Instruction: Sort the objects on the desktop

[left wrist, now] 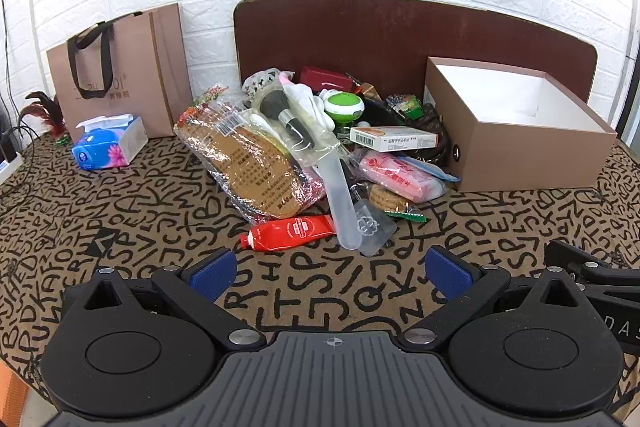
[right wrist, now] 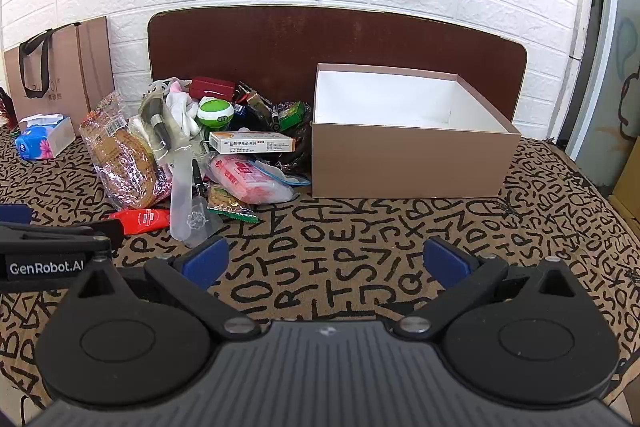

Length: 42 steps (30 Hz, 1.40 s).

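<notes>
Beyond our left gripper (left wrist: 332,273) and right gripper (right wrist: 324,261), both spread wide and empty, lies the glossy, crinkled clutter pile (left wrist: 316,151), its red tube (left wrist: 290,233) nearest, beside the matte cardboard box (right wrist: 408,163).

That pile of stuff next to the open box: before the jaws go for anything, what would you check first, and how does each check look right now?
1. Left gripper jaws wide and holding nothing: ok.
2. Right gripper jaws wide and holding nothing: ok.
3. Brown box open, and what shows of its white inside is bare: ok.
4. An easy first pick: the red tube lies at the pile's near edge with nothing on top: ok.
5. Clear plastic paddle free to lift: not ok, its far end is tucked under the pile.
6. What lies at the bottom of the pile: cannot tell.
</notes>
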Available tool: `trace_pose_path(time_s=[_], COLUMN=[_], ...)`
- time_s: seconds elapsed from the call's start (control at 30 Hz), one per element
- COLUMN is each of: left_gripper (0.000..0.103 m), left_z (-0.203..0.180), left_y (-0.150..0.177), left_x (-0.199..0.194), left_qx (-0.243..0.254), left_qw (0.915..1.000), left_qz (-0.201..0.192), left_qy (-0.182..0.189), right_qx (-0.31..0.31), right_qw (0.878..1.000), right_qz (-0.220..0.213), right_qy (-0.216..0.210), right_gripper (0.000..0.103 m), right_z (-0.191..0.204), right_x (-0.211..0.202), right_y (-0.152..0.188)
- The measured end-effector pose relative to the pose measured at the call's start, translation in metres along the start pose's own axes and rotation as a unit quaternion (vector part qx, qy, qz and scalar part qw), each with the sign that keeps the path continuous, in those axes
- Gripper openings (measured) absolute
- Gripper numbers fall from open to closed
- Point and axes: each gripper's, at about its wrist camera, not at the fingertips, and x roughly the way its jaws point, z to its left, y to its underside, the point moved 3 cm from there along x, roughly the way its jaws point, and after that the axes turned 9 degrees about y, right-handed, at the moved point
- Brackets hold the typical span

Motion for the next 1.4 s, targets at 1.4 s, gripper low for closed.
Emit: trace_pose_path(time_s=[1.4], left_gripper=[0.103], left_z=[0.027], left_y=[-0.005], left_x=[0.066], left_qx=[0.005], left_qw=[0.9990], left_qz=[0.042], left_qy=[-0.015], right_qx=[-0.021], right_qw=[0.999], right_qz=[0.045], right_qy=[-0.017], right_gripper=[0.103], right_z=[0.023], right_x=[0.063], right_y=[-0.007])
